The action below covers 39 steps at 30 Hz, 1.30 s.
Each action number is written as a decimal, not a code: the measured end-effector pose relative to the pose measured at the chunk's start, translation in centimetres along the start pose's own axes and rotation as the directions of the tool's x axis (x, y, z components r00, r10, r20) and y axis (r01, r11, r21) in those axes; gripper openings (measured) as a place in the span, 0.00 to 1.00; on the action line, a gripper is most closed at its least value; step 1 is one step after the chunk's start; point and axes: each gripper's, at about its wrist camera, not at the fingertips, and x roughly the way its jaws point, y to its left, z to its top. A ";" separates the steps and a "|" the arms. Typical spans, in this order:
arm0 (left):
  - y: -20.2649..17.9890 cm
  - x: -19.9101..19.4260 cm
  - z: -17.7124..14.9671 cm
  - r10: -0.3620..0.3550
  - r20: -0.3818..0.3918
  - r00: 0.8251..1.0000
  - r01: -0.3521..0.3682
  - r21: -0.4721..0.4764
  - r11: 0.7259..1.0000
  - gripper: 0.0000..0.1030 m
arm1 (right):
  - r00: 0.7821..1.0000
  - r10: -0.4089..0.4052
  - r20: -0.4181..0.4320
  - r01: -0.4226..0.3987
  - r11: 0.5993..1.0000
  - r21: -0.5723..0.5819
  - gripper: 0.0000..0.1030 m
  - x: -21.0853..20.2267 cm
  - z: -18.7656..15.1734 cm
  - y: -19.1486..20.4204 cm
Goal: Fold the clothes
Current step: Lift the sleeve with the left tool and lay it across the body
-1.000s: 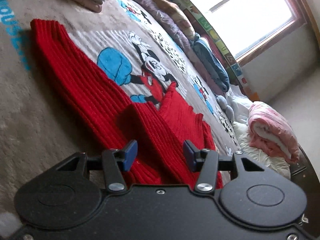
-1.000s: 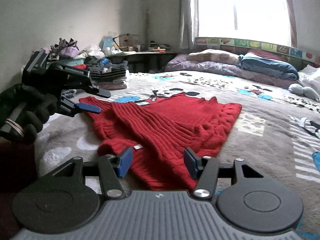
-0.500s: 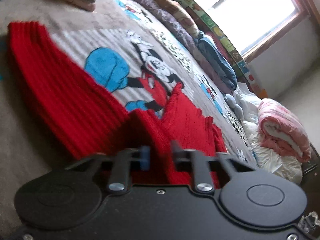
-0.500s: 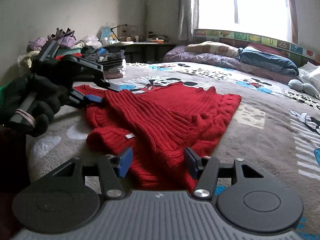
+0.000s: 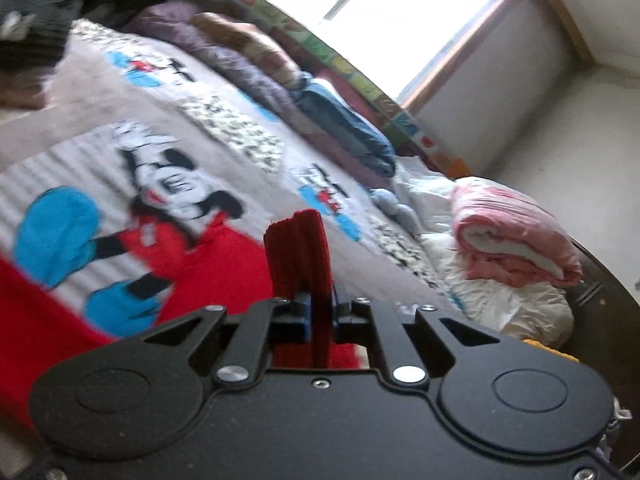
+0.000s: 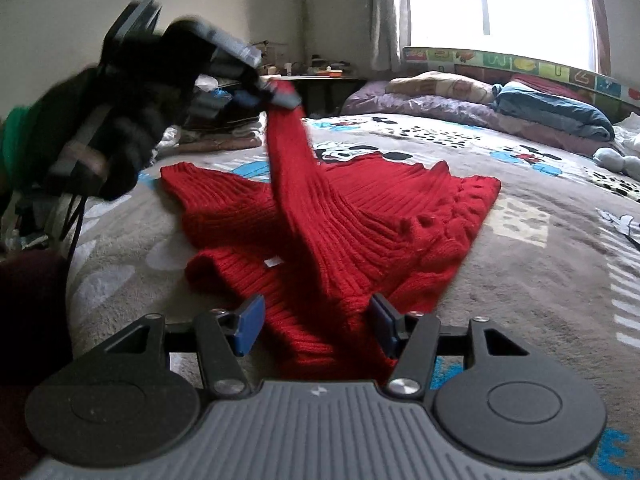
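Nearest, my left gripper has its jaws clamped on a narrow fold of the red sweater, the knit standing up as a short tongue between the blue pads; in the right wrist view the same gripper, carried by a gloved hand, sits high at upper left with what I judge to be a sleeve hanging from it as a taut band. My right gripper stands about half open, low at the near hem, pads either side of the knit but not pressing it. Outward from there, the sweater lies on the cartoon-print blanket, its body spreading from the near hem away toward the window, while the raised sleeve runs diagonally from the left gripper down into the body just ahead of my right. I judge the fold turns on that diagonal: the left holds the free end, and the right is nearer the hem that would anchor it.
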 end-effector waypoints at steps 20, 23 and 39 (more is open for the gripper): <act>-4.0 12.2 0.1 -0.021 -0.096 0.995 0.011 -0.110 0.994 0.05 | 0.990 0.140 0.023 -0.141 0.961 0.239 0.56 -0.8 0.0 -3.5; -3.8 14.0 -0.5 0.007 -0.109 0.994 -0.021 -0.126 0.992 0.05 | 0.988 0.151 0.025 -0.152 0.956 0.251 0.56 -0.9 0.1 -3.8; -4.5 19.5 -3.3 0.164 -0.159 0.974 -0.173 -0.040 0.984 0.05 | 0.979 0.201 0.015 -0.197 0.939 0.282 0.56 -1.5 0.0 -4.9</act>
